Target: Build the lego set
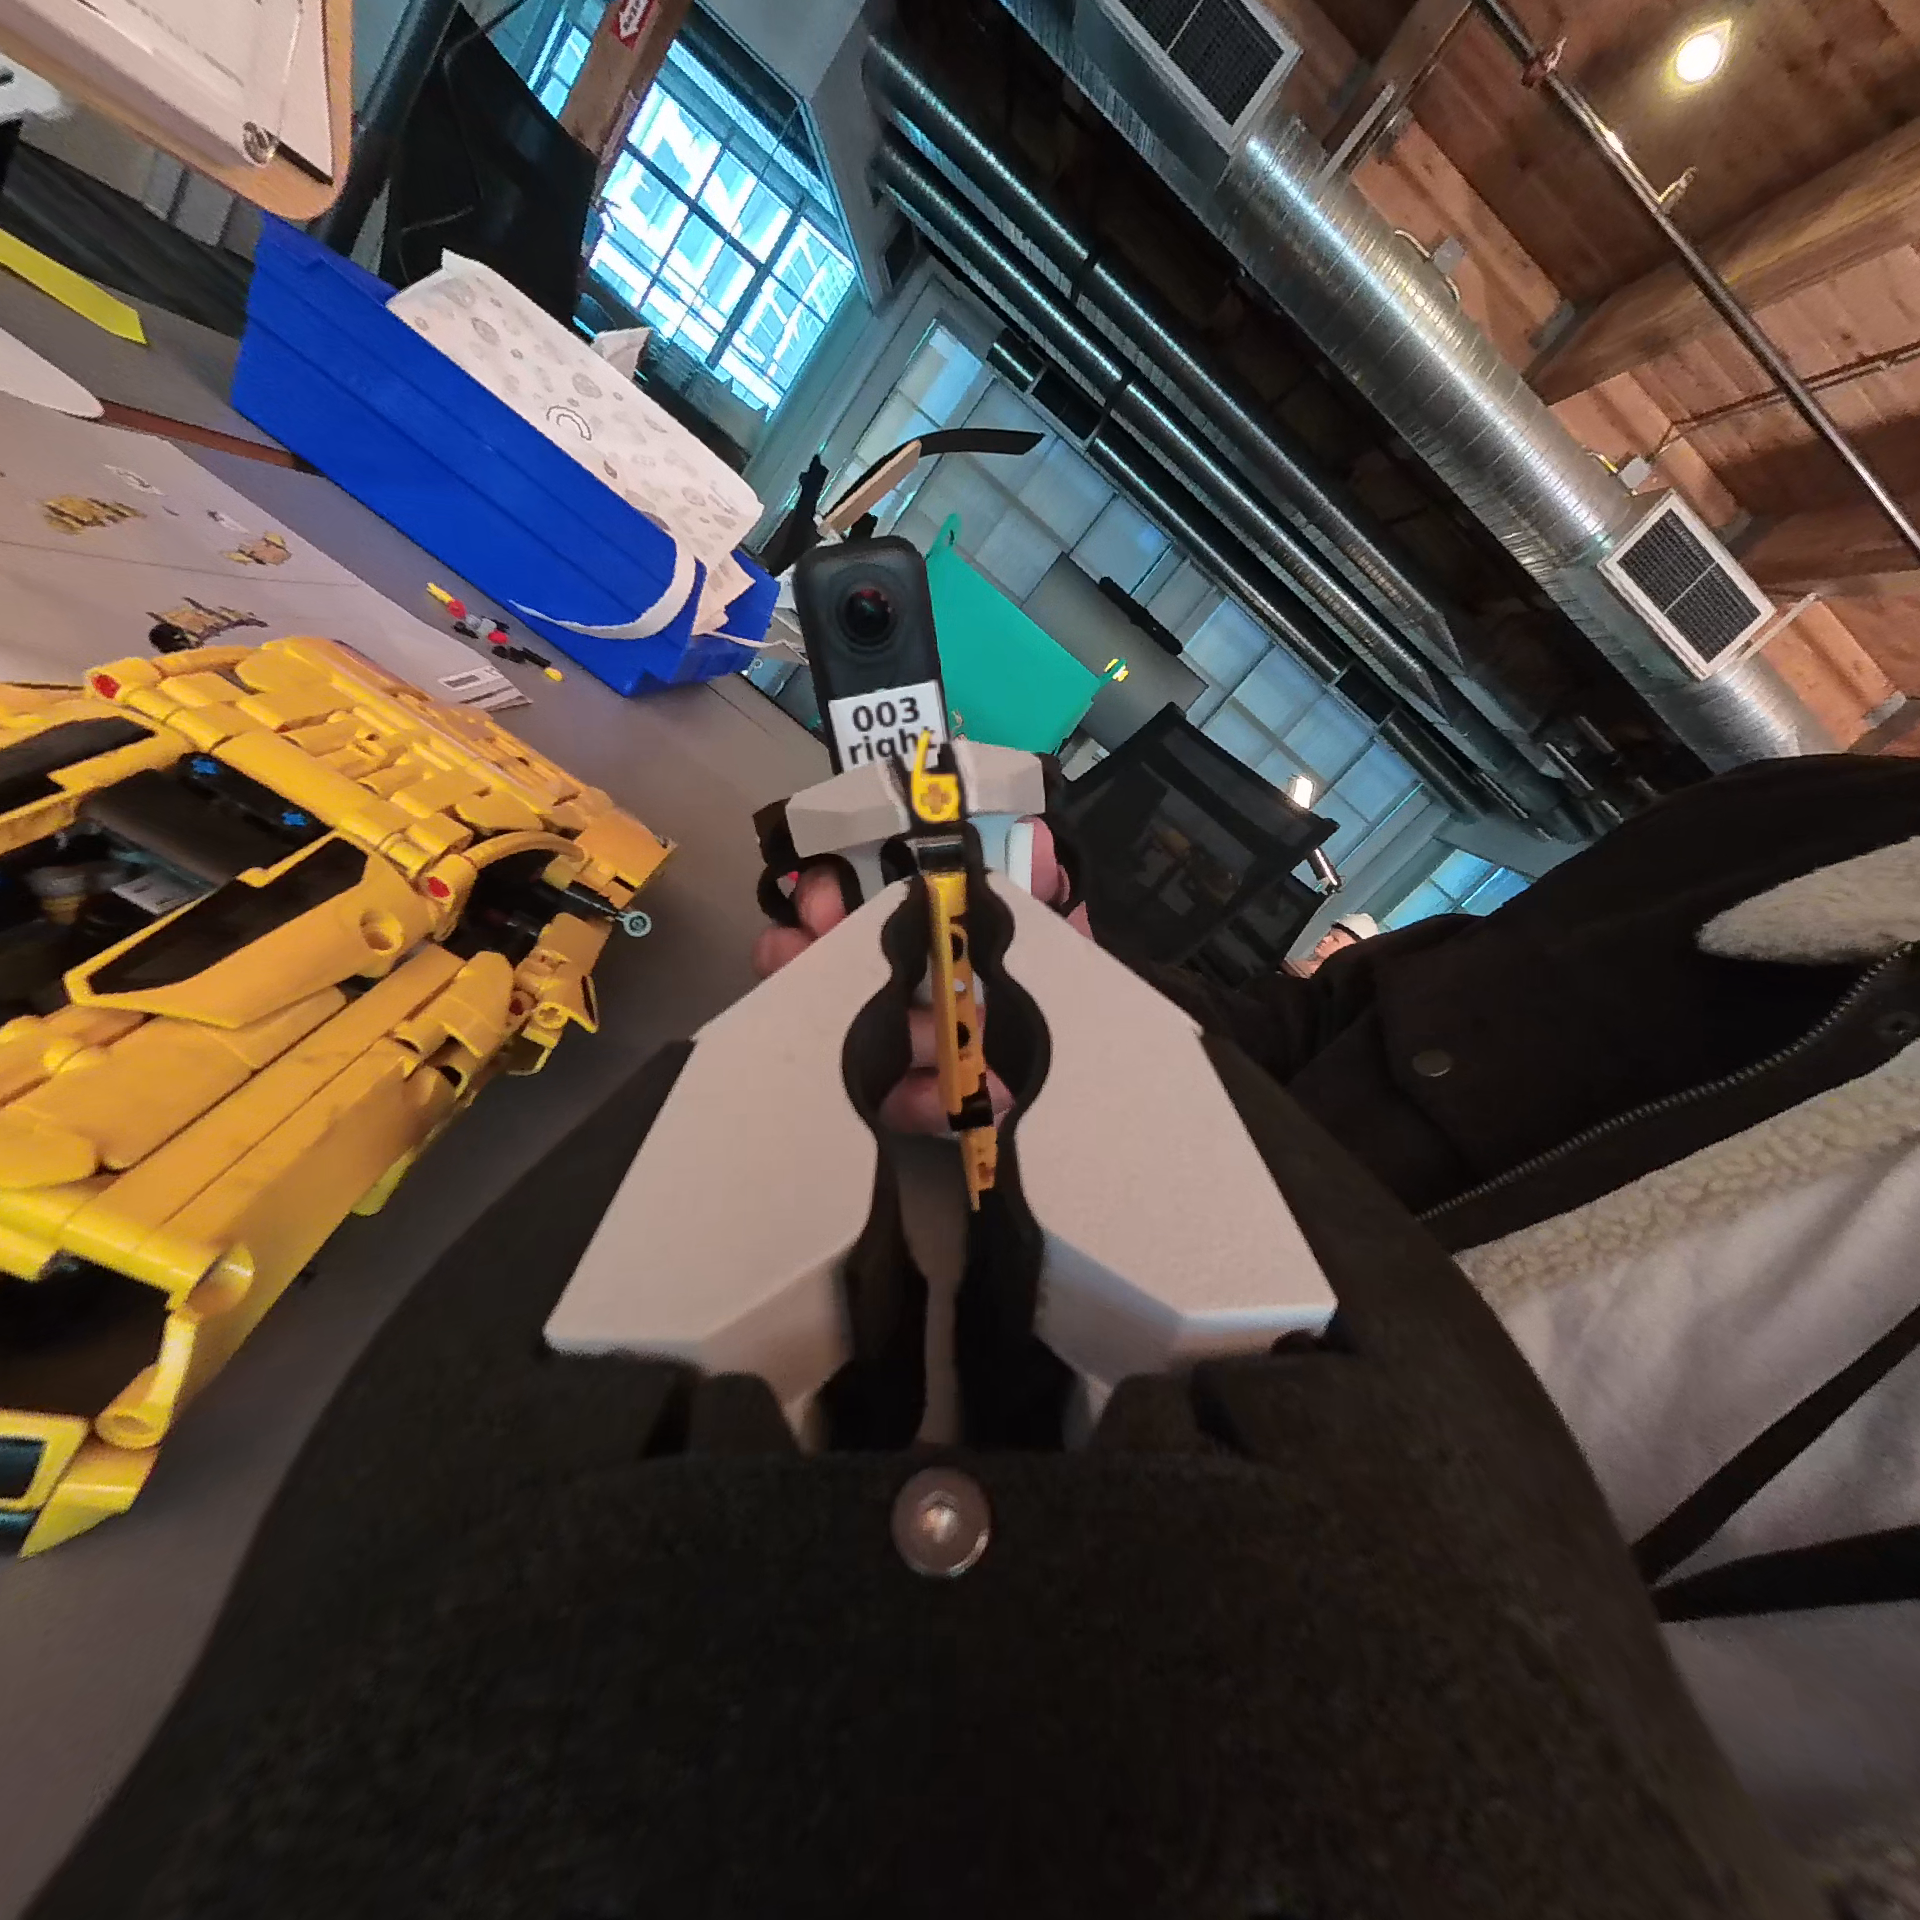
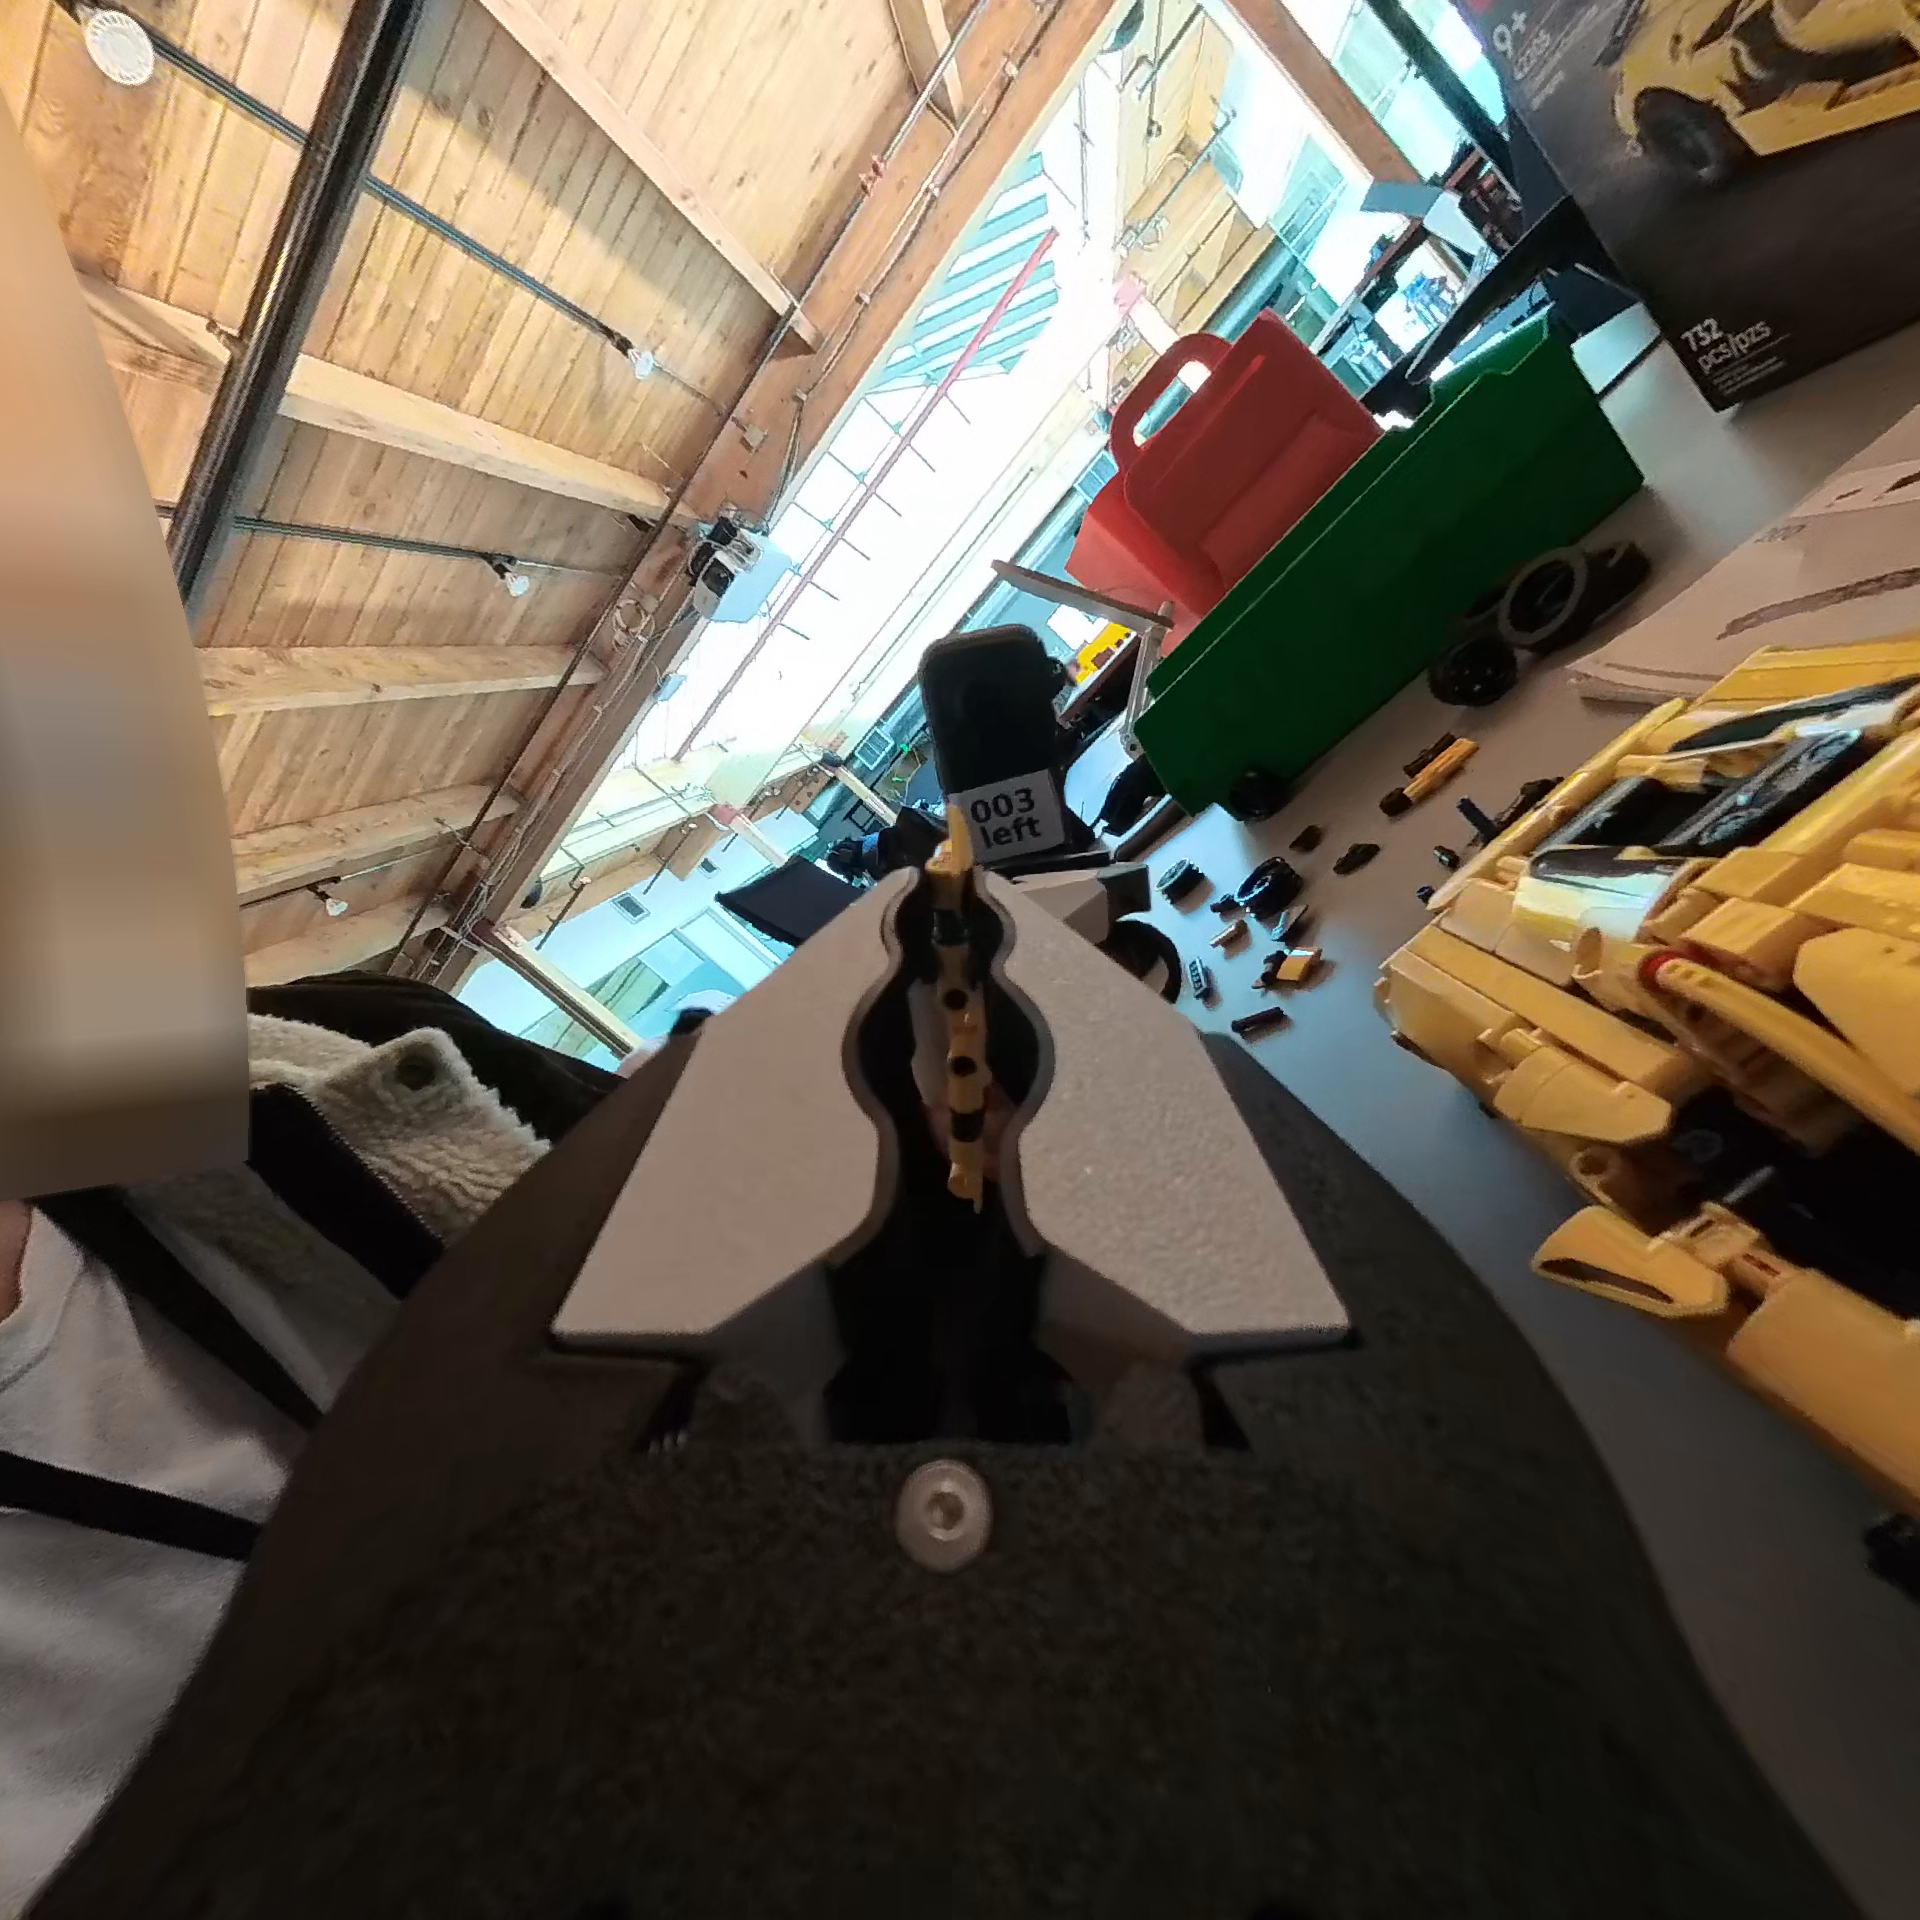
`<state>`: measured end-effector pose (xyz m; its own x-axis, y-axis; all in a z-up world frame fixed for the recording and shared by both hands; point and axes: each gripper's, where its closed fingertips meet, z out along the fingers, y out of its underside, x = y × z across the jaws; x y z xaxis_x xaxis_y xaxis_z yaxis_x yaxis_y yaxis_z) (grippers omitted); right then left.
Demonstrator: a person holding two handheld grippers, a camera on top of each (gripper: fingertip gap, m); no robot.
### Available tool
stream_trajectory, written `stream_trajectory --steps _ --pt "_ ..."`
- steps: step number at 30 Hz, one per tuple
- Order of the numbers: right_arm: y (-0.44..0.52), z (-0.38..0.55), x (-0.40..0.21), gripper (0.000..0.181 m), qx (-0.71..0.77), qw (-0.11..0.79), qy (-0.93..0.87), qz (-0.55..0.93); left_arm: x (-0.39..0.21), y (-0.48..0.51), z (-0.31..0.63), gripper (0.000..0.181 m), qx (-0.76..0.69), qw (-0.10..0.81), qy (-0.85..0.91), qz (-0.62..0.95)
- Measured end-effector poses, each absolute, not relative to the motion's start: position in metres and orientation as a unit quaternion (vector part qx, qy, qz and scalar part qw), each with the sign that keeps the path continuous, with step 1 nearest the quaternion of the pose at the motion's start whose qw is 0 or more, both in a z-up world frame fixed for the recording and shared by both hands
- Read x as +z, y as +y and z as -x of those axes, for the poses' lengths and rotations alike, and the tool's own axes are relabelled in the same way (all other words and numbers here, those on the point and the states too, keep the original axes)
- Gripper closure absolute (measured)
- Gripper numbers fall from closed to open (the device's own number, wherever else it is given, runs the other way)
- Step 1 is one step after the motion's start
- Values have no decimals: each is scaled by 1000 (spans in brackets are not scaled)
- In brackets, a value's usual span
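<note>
Left tool (image 1: 940, 894) clamping yellow beam (image 1: 961, 1029); paper (image 1: 582, 416) in blue bin (image 1: 416, 468).

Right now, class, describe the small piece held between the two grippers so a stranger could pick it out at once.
Start at the big yellow car on the grey table. Beside it, in the air, the left gripper and right gripper meet tip to tip. Pinched between them is the beam: thin, yellow, with black holes, unlike the loose dark parts on the table.
</note>
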<state>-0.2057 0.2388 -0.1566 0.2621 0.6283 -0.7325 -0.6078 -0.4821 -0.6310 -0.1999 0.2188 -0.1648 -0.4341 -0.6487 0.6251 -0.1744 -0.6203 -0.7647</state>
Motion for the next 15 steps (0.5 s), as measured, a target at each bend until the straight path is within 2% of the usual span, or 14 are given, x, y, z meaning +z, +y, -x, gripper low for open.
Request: stream_trajectory --steps 15 --pt "244 204 -154 176 629 508 19 588 -163 223 199 174 -749 167 387 511"
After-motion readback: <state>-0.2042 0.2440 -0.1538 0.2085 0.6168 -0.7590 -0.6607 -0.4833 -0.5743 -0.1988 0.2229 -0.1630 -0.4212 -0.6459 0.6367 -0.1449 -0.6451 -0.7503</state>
